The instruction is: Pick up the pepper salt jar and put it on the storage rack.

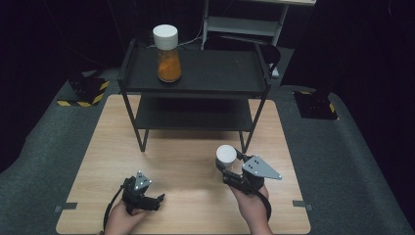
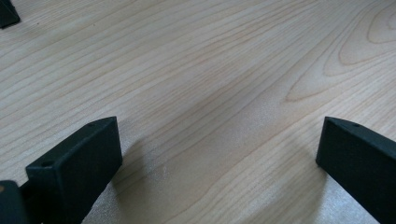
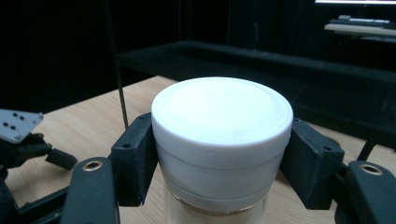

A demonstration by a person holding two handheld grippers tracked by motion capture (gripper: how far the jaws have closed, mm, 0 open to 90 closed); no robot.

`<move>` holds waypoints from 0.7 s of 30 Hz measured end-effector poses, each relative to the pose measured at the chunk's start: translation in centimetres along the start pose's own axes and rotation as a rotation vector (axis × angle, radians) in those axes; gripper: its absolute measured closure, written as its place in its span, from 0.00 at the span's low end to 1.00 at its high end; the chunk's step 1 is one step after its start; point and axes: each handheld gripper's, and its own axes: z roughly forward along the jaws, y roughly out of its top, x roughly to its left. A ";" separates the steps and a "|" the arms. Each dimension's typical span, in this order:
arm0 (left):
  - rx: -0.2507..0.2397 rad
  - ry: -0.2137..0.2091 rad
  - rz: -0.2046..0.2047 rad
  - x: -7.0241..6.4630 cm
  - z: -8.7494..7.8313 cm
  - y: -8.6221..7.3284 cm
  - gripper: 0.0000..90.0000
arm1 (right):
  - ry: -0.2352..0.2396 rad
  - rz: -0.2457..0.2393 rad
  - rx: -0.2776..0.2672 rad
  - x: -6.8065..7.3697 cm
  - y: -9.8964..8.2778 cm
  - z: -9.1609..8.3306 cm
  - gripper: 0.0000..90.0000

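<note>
White plastic caps the jar [image 3: 219, 140] that we hold in our right gripper [image 1: 234, 169]; its two black jaws pinch the jar from either side just under the lid, and in the right gripper view a pale filling shows through the clear wall below. In the high view the jar sits in front of the black shelf rack [image 1: 195, 81], close by the rack's front right leg, above the wooden table [image 1: 181, 166]. A second jar with orange filling [image 1: 167, 54] stands upright on the rack's top tray, toward its left end.

We judge the step in hand to be carrying: the jar is gripped and seems clear of the table, though we cannot see its base. The likely goal is a place on the rack beside the orange one. The next move calls for raising the jar above the raised rim of the top tray, going forward over that rim, then setting it down upright.

Our left gripper [image 1: 143, 193] rests low over the table, well in front of the rack's left leg, with its jaws spread wide on nothing but bare wood, as the left gripper view shows.

The top tray is open to the right of the orange jar, so there is room. The edges to mind are the tray's front rim and the right-hand post; the lower shelf offers less height.
</note>
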 end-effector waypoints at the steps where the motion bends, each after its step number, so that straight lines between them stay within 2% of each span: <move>1: 0.000 0.000 0.000 0.0 0.0 0.0 0.00 | -0.005 -0.003 -0.005 0.0 0.5 -0.4 0.38; 7: -0.001 -0.001 0.000 0.0 0.0 0.0 0.00 | -0.027 0.006 -0.039 -0.1 1.8 -1.5 0.38; 21: -0.001 0.000 0.000 0.0 0.0 0.0 0.00 | -0.058 0.014 -0.075 -0.9 5.3 -3.2 0.38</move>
